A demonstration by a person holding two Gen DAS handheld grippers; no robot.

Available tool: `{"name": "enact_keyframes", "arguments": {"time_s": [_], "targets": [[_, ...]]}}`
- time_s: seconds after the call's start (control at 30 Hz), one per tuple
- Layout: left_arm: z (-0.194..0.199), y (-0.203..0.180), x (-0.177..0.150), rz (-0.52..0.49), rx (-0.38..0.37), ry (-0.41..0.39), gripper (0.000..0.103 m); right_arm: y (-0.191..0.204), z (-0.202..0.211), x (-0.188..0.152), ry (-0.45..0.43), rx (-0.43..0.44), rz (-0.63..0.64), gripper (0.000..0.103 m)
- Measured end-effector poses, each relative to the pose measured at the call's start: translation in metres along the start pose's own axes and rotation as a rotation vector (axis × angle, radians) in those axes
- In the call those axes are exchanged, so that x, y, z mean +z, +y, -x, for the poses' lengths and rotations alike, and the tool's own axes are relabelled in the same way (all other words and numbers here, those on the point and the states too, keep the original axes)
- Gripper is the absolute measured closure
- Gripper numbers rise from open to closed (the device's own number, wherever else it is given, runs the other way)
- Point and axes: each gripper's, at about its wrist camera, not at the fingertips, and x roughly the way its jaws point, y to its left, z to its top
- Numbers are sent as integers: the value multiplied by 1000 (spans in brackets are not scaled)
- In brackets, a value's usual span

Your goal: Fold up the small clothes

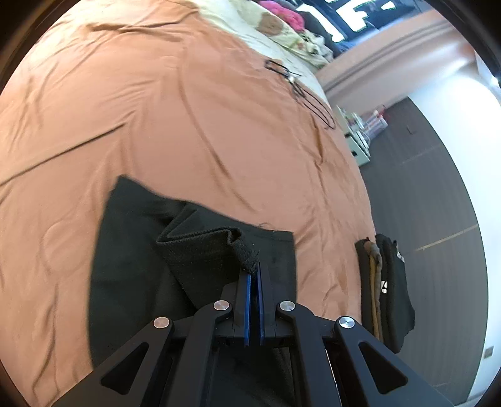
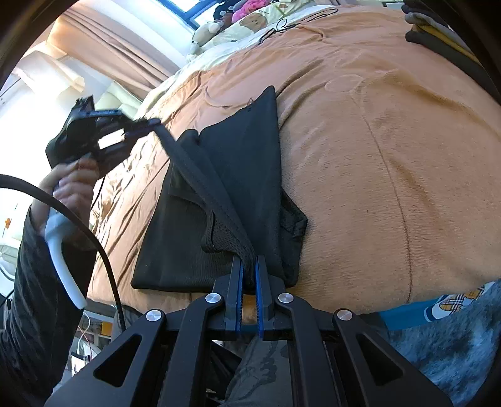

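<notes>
Black gripper (image 1: pixel 254 275) linkages, silver screws, blue pads; dark sleeve (image 2: pixel 28 281).

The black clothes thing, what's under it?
Under the black garment lies the orange blanket, showing all around it. The part directly beneath is covered, so anything there can't be seen.

I take the garment (image 1: pixel 131 250) as my landmark: it lies on the bed (image 1: pixel 156 109), near the edge closest to me. My left tongs (image 1: pixel 254 269) pinch one end of its waistband, raised above it; my right tongs (image 2: pixel 249 266) pinch the other end at its near edge. Right of the garment, by the bed's edge, sits a folded stack (image 1: pixel 385 288). Far behind it lie hangers (image 1: pixel 300 90), then pillows (image 1: pixel 281 28).
</notes>
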Motion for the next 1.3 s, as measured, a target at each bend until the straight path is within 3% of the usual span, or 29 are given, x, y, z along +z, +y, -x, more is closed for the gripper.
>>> {"name": "enact_keyframes", "arguments": {"time_s": [0.4,0.8,0.87,0.93,1.03,1.3], "targets": [[-74,-37,19,-115,13,120,100,-13,-4,-5,14,18,-51,100],[-122,-62,19,-195,46,198,99,-20,-11,-5,26,18,-82,100],[-126,-64,19,-205,60,209,93,-21,-11,-6,27,15,-86,100],[-126,-60,19,-193,48,233,69,-20,-10,-6,27,13,-87,100],[-110,-54,19,-201,64,196,51,-18,-10,-6,25,7,-81,100],[-61,-12,13,-168,129,164,49,-13,-8,-7,12,-6,-71,100]]}}
